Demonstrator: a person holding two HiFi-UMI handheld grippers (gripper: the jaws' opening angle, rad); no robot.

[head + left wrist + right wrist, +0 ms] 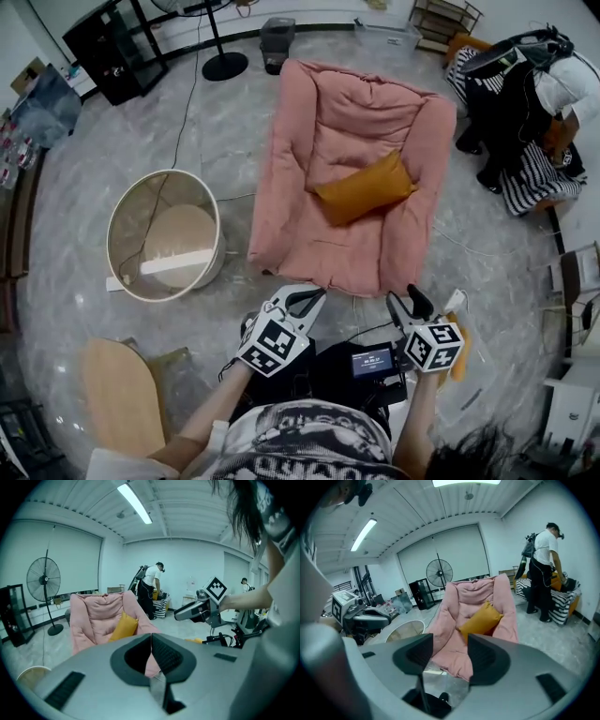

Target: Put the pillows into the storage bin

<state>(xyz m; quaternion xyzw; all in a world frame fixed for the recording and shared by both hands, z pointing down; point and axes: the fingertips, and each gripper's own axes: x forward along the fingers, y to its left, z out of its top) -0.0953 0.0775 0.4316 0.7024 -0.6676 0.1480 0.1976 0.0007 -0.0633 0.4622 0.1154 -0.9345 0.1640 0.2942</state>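
While both grippers hang low in front of the person, the soft yellow-orange square pillow [366, 187] lies on the seat of the big pink padded floor chair [349, 108]. It leans a bit toward the chair's right arm in the head view. Nothing is touching it.

The left gripper [309, 298] has its two dark fingers pressed tight together. In the left gripper view the tips [151, 637] meet in one line, and nothing is caught between them. Past them you can see the pink chair [96, 613] and the pillow [124, 626].

The right gripper [405, 302] has its fingers apart. In the right gripper view there is a clear gap [450, 644] between the ribbed pads, and only the floor and the edge of the pink chair [473, 592] show through it. It holds nothing. The pillow [480, 619] sits farther off, up on the seat.

The round white storage bin with a tan bottom [178, 230] stands on the grey marble floor, just beside the chair's left side in the head view. It has no pillow in it. The right gripper view shows its rim [405, 630] to the left of the chair.

A tall black standing fan [439, 573] is behind the chair. A person in a white shirt [543, 573] stands off to the right, near a striped bag.
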